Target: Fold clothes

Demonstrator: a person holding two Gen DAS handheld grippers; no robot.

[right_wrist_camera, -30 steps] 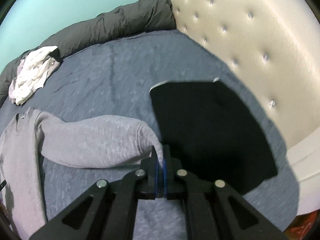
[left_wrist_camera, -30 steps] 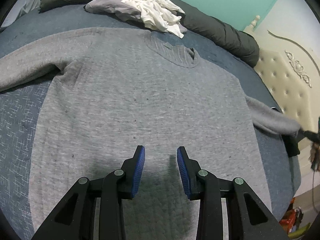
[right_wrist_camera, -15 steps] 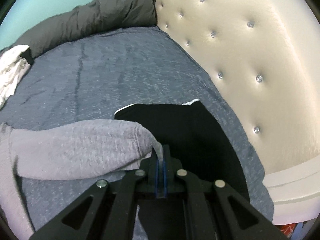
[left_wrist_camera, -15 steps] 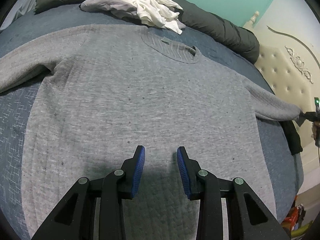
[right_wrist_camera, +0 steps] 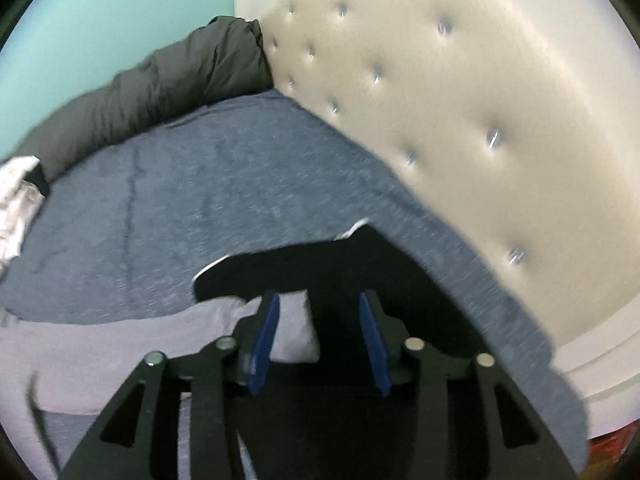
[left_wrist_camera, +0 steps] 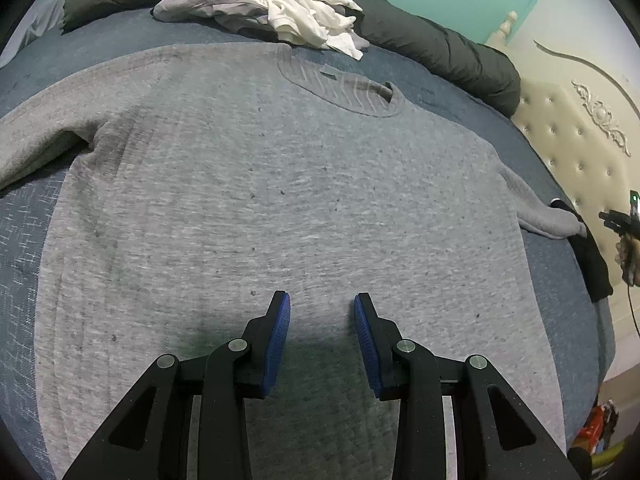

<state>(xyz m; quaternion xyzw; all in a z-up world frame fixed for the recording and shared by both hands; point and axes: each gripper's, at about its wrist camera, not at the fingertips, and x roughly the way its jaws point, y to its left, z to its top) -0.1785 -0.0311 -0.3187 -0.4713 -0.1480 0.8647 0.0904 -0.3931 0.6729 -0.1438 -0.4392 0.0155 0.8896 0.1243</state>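
Note:
A grey sweater (left_wrist_camera: 280,208) lies spread flat on the blue bed (left_wrist_camera: 24,240), collar at the far side. My left gripper (left_wrist_camera: 322,304) hovers open over its lower middle, nothing between the blue pads. The sweater's right sleeve (left_wrist_camera: 548,220) stretches out to the right, its cuff resting on a black garment (left_wrist_camera: 592,268). In the right wrist view my right gripper (right_wrist_camera: 318,302) stands open, with the sleeve cuff (right_wrist_camera: 294,328) lying loose between the fingers, over the black garment (right_wrist_camera: 340,264). The right gripper also shows small at the edge of the left wrist view (left_wrist_camera: 618,224).
A heap of white and grey clothes (left_wrist_camera: 292,12) lies beyond the collar, against a dark rolled duvet (left_wrist_camera: 440,52). A cream tufted headboard (right_wrist_camera: 460,112) bounds the bed on the right. The teal wall (right_wrist_camera: 100,20) is behind.
My right gripper has opened and let go of the sleeve cuff, which now lies stretched out on the black garment. The left gripper has stayed open over the sweater, drifting slightly.

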